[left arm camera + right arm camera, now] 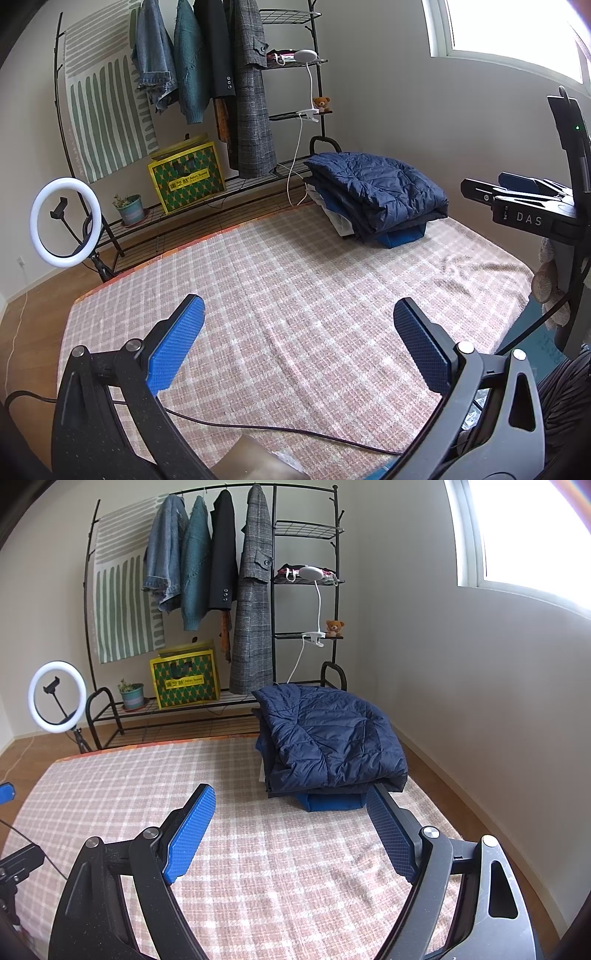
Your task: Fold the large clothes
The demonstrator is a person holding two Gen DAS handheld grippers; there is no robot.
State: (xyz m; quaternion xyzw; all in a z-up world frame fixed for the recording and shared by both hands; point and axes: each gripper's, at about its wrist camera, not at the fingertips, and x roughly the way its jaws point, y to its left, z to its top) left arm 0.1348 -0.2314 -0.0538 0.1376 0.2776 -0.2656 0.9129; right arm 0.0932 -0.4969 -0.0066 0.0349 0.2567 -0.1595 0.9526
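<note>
Both our left tool [299, 347] and right tool [291, 830] are wide open and hold nothing. The navy padded jacket [328, 734] lies folded atop the stack of clothes [314, 794] just ahead of the right tool, so we judge this garment done.

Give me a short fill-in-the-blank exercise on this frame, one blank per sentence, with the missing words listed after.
1. The folded navy jacket lies on top of a ____ of folded clothes.
2. The left gripper and the right gripper both have their jaws ____, with nothing between them.
3. The checked blanket in front of the grippers has no ____ spread out on it.

Missing words: stack; open; garment
</note>
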